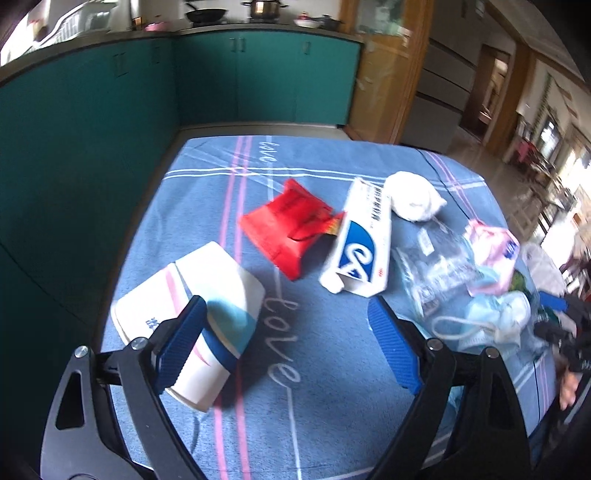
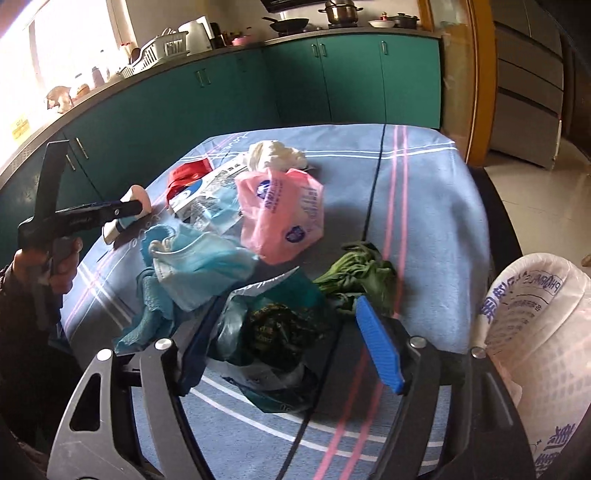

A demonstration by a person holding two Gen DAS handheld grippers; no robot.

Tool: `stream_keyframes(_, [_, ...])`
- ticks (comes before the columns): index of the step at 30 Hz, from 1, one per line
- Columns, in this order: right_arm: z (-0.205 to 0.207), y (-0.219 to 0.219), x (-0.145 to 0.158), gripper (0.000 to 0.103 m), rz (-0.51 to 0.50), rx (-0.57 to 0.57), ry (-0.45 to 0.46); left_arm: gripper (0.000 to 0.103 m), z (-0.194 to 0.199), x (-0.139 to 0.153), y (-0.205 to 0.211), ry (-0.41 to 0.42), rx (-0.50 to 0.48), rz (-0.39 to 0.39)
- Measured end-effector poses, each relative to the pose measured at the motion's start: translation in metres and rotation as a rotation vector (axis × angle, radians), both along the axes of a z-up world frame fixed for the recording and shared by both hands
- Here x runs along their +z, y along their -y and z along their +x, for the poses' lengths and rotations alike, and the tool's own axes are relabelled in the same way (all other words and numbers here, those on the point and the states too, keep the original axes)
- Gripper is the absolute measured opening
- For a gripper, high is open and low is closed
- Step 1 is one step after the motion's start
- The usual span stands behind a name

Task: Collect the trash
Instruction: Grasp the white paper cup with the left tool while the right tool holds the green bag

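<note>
The left gripper (image 1: 286,339) stands open and empty at lower centre of its view, its left finger (image 1: 181,343) in front of the paper cup (image 1: 192,317) lying on the blue tablecloth (image 1: 325,369). The right gripper (image 2: 291,339) is likewise open, straddling a crumpled dark bag (image 2: 273,339), with the lined bin (image 2: 532,350) at lower right. To do this step well, the right gripper should probably sink until both pads bracket the bag's bulk, avoiding the black cable (image 2: 373,192), then close firmly before swinging toward the bin.

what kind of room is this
Most likely a home kitchen: teal cabinets under a counter, a pot and pan on the stove, and a dish rack by the window.
</note>
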State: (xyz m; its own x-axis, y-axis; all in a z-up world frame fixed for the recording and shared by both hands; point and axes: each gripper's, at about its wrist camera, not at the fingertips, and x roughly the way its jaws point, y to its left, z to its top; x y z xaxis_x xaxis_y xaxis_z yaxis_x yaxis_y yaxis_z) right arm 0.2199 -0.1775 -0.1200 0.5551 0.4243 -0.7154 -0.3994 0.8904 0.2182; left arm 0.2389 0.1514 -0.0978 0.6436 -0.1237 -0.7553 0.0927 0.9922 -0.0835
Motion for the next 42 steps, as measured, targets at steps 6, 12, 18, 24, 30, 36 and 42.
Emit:
stream_keyframes(6, [-0.001, 0.006, -0.002, 0.08, -0.018, -0.025, 0.002, 0.089, -0.013, 0.017, 0.004, 0.057, -0.131, -0.071])
stream_keyframes(12, [0.001, 0.007, -0.003, 0.081, -0.02, -0.042, -0.009, 0.095, 0.003, 0.019, -0.009, 0.151, -0.082, 0.146])
stream_keyframes(18, [0.007, 0.009, -0.005, 0.082, -0.004, -0.059, -0.025, 0.097, 0.04, -0.021, -0.007, 0.009, -0.163, 0.235])
stream_keyframes(24, [0.007, 0.008, -0.009, 0.086, -0.015, -0.046, -0.037, 0.077, 0.039, -0.028, -0.011, -0.031, -0.157, 0.247])
stream_keyframes(30, [0.002, 0.004, -0.011, 0.086, -0.039, -0.031, -0.027, 0.074, 0.019, -0.026, -0.003, -0.045, -0.184, 0.246])
stream_keyframes(36, [-0.012, -0.01, -0.007, 0.076, -0.102, 0.042, 0.026, 0.065, 0.0, -0.004, -0.002, 0.026, -0.147, 0.208])
stream_keyframes(42, [-0.018, -0.02, -0.017, 0.054, -0.15, 0.085, 0.022, 0.064, -0.009, 0.019, 0.005, 0.099, -0.157, 0.122])
